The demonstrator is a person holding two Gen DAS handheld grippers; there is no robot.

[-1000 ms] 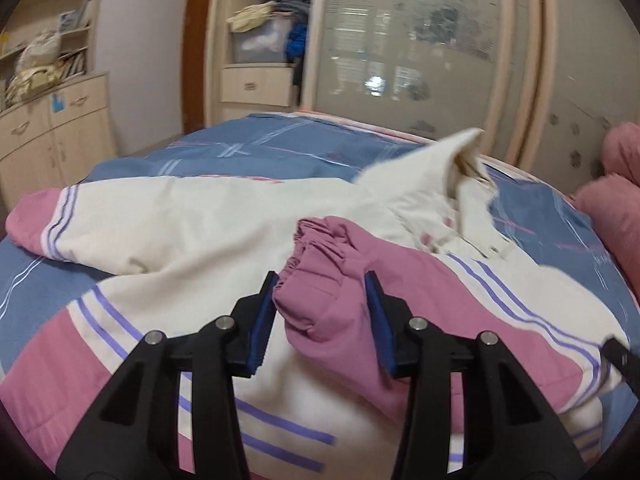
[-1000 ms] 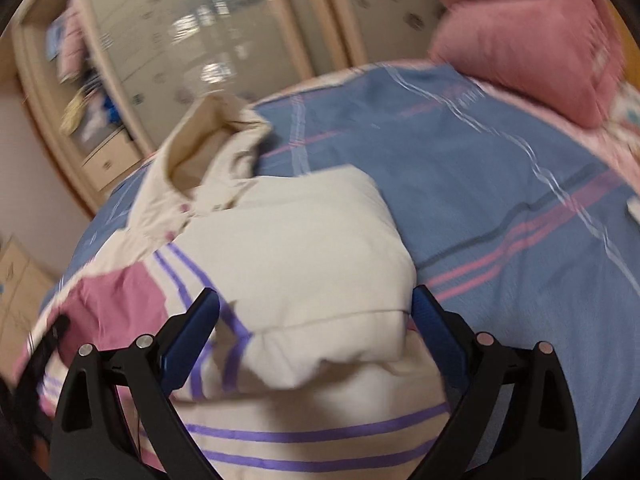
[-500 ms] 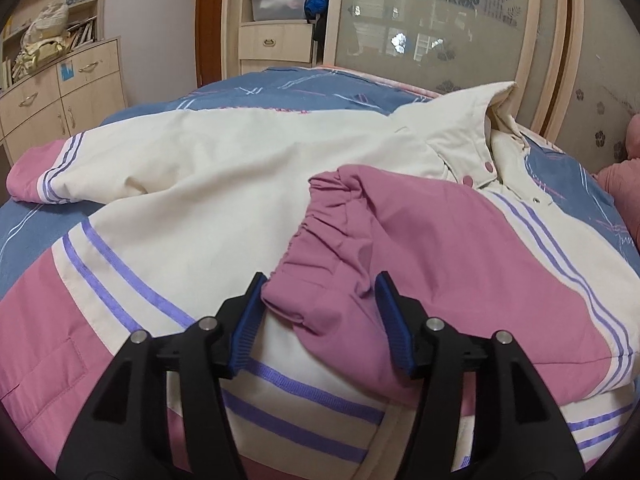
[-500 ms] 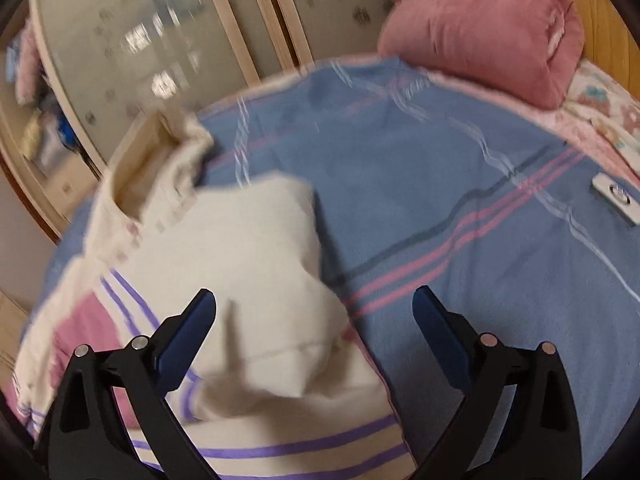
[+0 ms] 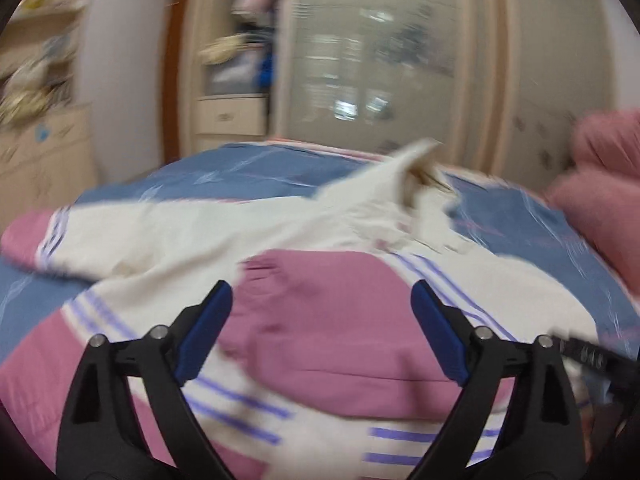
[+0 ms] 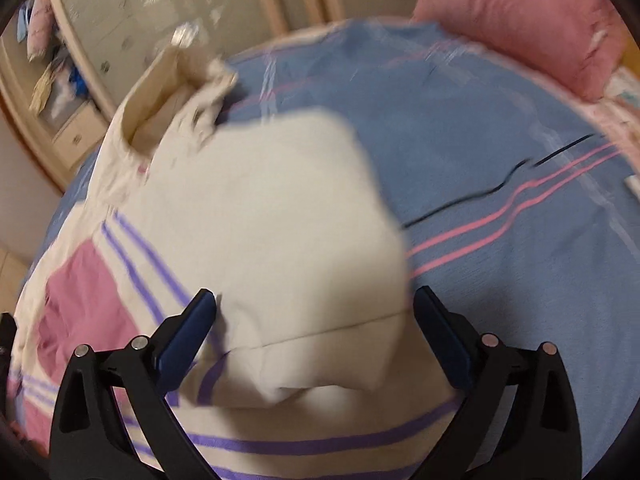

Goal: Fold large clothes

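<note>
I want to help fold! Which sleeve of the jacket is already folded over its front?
The sleeve with the pink cuff, lying across the jacket between the open left gripper. The other sleeve stretches out over the blue bedspread.

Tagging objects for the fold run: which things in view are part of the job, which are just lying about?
Job:
jacket
pink sleeve cuff
left gripper, jaws open
right gripper, jaws open

Lying about:
blue bedspread
pink pillow
wardrobe
drawer unit

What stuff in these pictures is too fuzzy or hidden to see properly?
- Left wrist view: the shelves and wardrobe are motion-blurred; their contents are unreadable.
- Left wrist view: the jacket hem is hidden behind the left gripper.
- Right wrist view: a small white object on the bedsheet is cut off by the edge.
</note>
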